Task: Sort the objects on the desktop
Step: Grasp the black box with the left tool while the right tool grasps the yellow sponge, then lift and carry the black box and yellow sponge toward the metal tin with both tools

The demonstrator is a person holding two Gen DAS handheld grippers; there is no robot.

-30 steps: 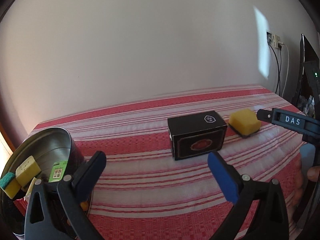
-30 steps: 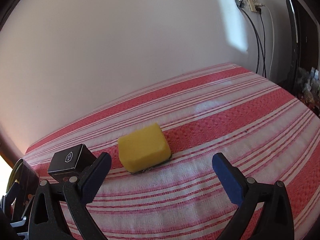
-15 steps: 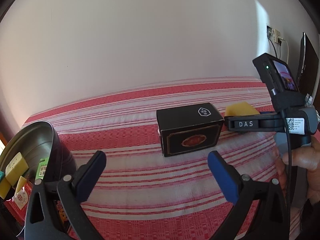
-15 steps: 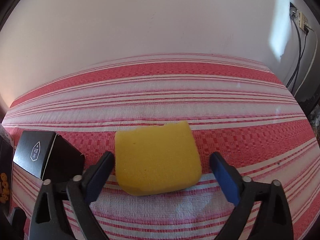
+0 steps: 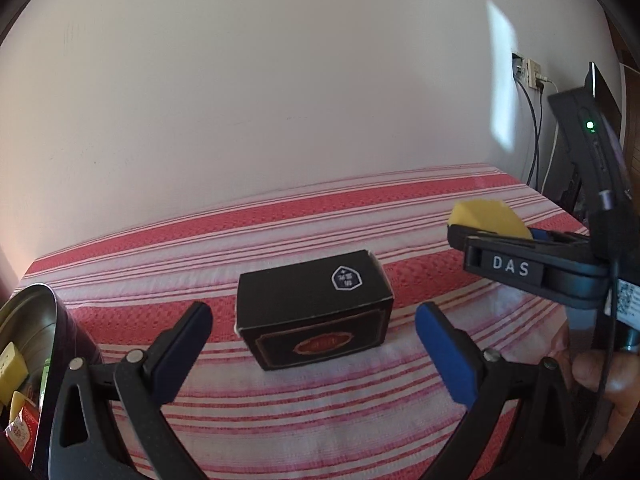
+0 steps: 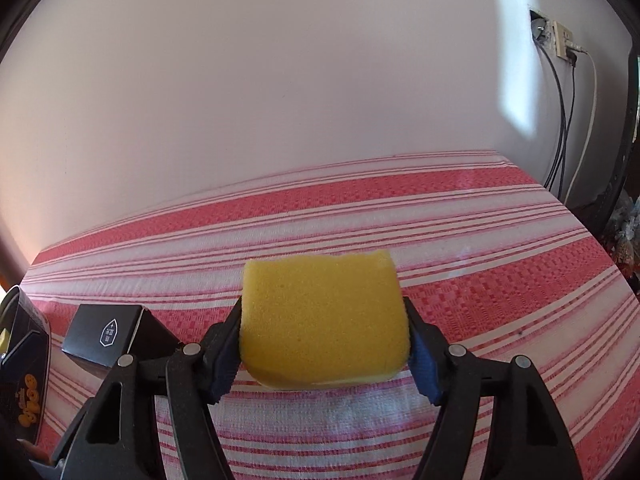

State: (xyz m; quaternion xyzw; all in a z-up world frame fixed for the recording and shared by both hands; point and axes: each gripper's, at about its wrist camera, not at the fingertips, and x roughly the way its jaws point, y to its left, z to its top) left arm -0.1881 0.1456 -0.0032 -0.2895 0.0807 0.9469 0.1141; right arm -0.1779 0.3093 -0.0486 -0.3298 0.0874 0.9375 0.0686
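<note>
Right tongs (image 6: 324, 350), spread around the yellow sponge (image 6: 322, 320) half a second ago, now clamp it and hold it above the striped tabletop (image 6: 480, 280), ready for transfer; left tongs (image 5: 312, 352) remain spread before the black box (image 5: 314, 312).

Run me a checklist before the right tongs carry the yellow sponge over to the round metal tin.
1. Grip: right tongs clamp the yellow foam sponge on both sides: ok.
2. Sponge clear of the red striped tablecloth: cannot tell.
3. Round metal tin open: ok.
4. Room inside the tin: cannot tell, sponges already there.
5. Black cardboard box lies between sponge and tin: not ok, go over it.
6. Left tongs open, empty: ok.
</note>
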